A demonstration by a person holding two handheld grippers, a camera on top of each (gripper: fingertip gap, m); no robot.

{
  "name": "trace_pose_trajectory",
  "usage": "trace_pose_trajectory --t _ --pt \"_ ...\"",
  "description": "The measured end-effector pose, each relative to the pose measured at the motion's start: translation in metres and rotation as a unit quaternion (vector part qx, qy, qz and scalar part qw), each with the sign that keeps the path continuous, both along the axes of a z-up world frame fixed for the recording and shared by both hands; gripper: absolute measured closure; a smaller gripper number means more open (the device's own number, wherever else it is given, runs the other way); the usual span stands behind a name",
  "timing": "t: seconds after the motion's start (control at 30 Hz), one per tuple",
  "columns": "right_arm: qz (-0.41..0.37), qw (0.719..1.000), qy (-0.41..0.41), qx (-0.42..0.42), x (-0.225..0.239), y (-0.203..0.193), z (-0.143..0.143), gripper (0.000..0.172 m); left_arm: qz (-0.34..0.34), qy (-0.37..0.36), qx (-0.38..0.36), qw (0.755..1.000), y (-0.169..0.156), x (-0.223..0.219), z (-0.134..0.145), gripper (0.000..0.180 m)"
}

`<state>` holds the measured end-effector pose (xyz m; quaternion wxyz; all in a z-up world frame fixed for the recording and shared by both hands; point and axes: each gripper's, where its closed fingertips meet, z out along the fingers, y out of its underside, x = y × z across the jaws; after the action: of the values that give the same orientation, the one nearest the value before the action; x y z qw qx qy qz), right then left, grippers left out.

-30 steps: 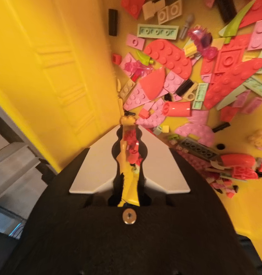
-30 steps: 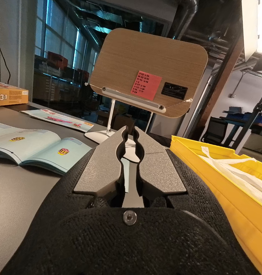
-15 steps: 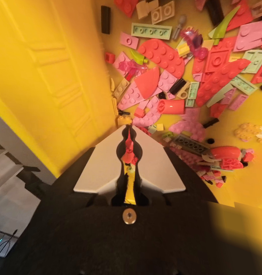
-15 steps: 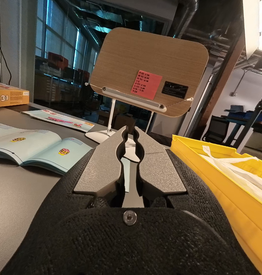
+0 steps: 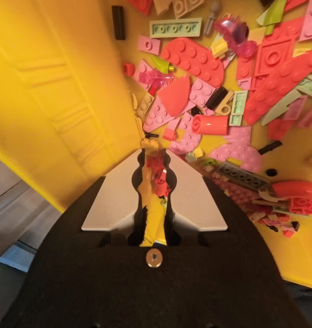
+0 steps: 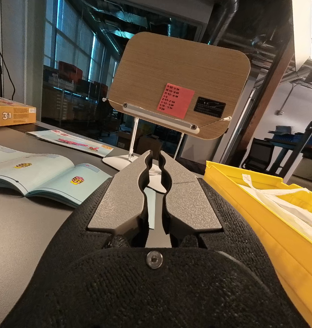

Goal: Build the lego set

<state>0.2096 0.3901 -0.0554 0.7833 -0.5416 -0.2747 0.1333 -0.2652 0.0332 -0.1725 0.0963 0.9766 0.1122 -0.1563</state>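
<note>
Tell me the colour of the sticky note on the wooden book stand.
Pinkish red sticky note, clearest in the right wrist view.

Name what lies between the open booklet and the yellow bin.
The right wrist view shows the right gripper and, behind it, the stand's white base, on the grey table.

We see glossy plastic bricks in a smooth yellow plastic bin; a wood-grain stand on metal legs, matt paper booklets, and grainy grey fingers.
</note>
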Motion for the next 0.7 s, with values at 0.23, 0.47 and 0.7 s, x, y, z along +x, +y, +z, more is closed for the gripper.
trace_pose_trajectory --t 0.23,0.47,0.7 --pt "0.001 1.000 -0.002 0.000 -0.001 0.000 0.000 0.168 0.006 -0.026 0.020 0.999 0.002 -0.003 -0.004 0.172" --pt "0.001 1.000 -0.001 0.001 -0.001 0.000 0.000 0.168 -0.028 -0.027 0.108 0.993 0.016 0.002 0.015 0.172" --pt "0.007 1.000 -0.002 0.019 -0.003 -0.005 0.007 0.167 -0.141 -0.070 0.471 0.868 0.077 0.088 0.138 0.172"
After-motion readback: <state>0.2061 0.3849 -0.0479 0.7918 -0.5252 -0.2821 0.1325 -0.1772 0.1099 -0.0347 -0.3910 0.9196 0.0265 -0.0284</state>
